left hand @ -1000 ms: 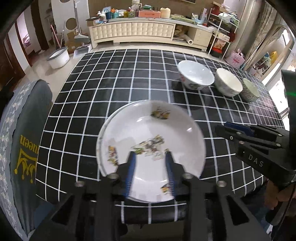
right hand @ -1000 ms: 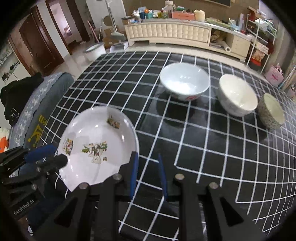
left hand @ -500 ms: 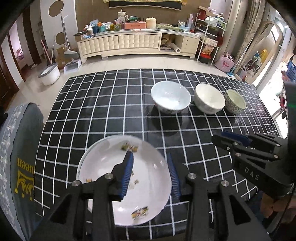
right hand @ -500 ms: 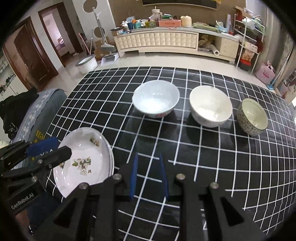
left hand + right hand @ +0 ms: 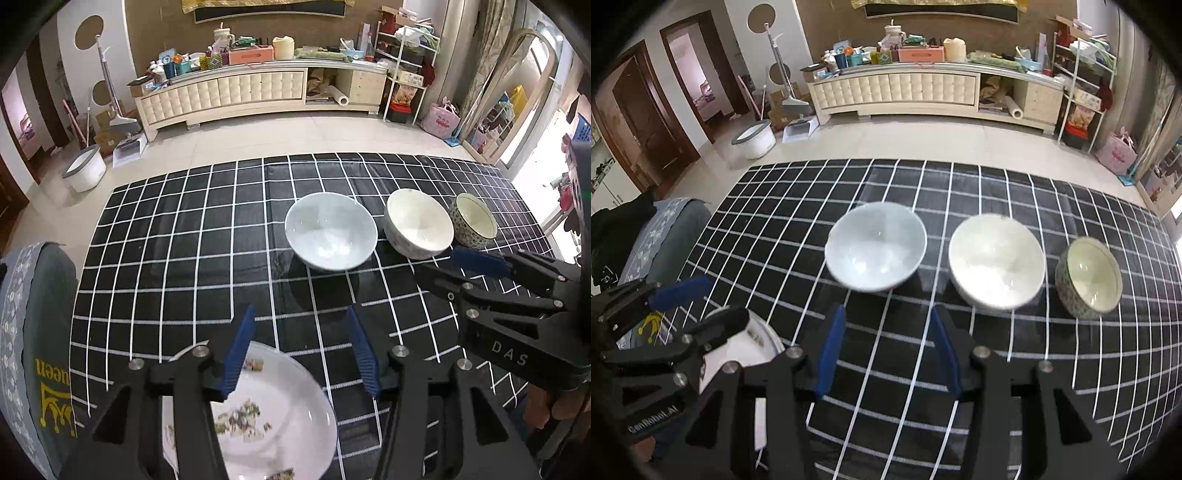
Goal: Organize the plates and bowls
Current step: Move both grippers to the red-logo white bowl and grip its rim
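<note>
A white plate with cartoon prints (image 5: 273,417) lies at the table's near left corner, partly under my left gripper (image 5: 301,347), which is open and empty above it. It also shows in the right wrist view (image 5: 753,343). Three bowls stand in a row further back: a pale blue one (image 5: 876,252), a cream one (image 5: 996,260) and a small patterned one (image 5: 1089,277). My right gripper (image 5: 886,352) is open and empty, above the cloth in front of the blue bowl. It shows from the side in the left wrist view (image 5: 480,266).
The table has a black cloth with a white grid (image 5: 184,236). A chair with a grey cover (image 5: 33,332) stands at the table's left edge. Beyond the table are tiled floor, a white tub (image 5: 84,171) and a long cream sideboard (image 5: 258,92).
Both grippers have pulled back and risen away from the table. The left gripper has opened wider and the plate now lies lower in its view. The right gripper has opened from nearly shut.
</note>
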The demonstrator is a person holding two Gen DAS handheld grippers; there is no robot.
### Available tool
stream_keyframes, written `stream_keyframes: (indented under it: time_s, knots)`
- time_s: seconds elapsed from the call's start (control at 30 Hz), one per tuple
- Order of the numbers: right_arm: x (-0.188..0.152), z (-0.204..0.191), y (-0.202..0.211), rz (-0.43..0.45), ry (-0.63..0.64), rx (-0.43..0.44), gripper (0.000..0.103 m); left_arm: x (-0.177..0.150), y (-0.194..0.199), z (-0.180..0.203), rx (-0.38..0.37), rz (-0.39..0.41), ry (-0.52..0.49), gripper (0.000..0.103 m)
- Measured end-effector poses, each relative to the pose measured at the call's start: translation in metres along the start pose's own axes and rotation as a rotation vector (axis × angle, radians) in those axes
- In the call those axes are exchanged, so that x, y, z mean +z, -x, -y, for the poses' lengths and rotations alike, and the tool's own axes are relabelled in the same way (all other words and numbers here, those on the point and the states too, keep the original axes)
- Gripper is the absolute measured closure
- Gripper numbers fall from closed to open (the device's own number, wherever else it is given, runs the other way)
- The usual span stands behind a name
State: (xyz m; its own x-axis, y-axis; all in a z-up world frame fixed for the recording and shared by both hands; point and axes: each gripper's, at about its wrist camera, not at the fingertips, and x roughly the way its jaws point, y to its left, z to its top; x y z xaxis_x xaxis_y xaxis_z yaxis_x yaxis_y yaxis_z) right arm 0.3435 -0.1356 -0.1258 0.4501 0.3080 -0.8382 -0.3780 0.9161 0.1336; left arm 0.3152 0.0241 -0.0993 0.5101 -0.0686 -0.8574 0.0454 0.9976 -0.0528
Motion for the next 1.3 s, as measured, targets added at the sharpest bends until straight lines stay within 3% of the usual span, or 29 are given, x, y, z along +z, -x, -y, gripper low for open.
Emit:
stream_keyframes:
  time_s: [0.3,0.53,0.7,0.93,1.03,1.13,1.3]
  knots:
    - [0.032,0.004,-0.033,-0.022,0.035,-0.015,0.051,0.041,-0.04,-0.014,-0.003,-0.017,0.013,0.053]
    - [0.042,0.011,-0.066,-0.066,0.069,0.011,0.051,0.067,-0.075,-0.015,-0.012,-0.052,-0.047,0.053]
    - [0.049,0.016,-0.084,-0.077,0.079,0.014,0.051,0.076,-0.099,-0.008,0.004,-0.076,-0.125,0.053]
    - [0.052,0.019,-0.107,-0.122,0.093,0.018,0.051,0.082,-0.126,-0.008,-0.022,-0.109,-0.138,0.054]
    - [0.053,0.023,-0.116,-0.134,0.09,0.016,0.059,0.085,-0.138,-0.013,-0.026,-0.147,-0.119,0.057]
    - [0.053,0.024,-0.123,-0.145,0.095,0.014,0.062,0.085,-0.149,-0.02,-0.015,-0.173,-0.109,0.071]
    - [0.051,0.027,-0.135,-0.174,0.102,-0.018,0.079,0.083,-0.158,-0.016,-0.031,-0.195,-0.134,0.081]
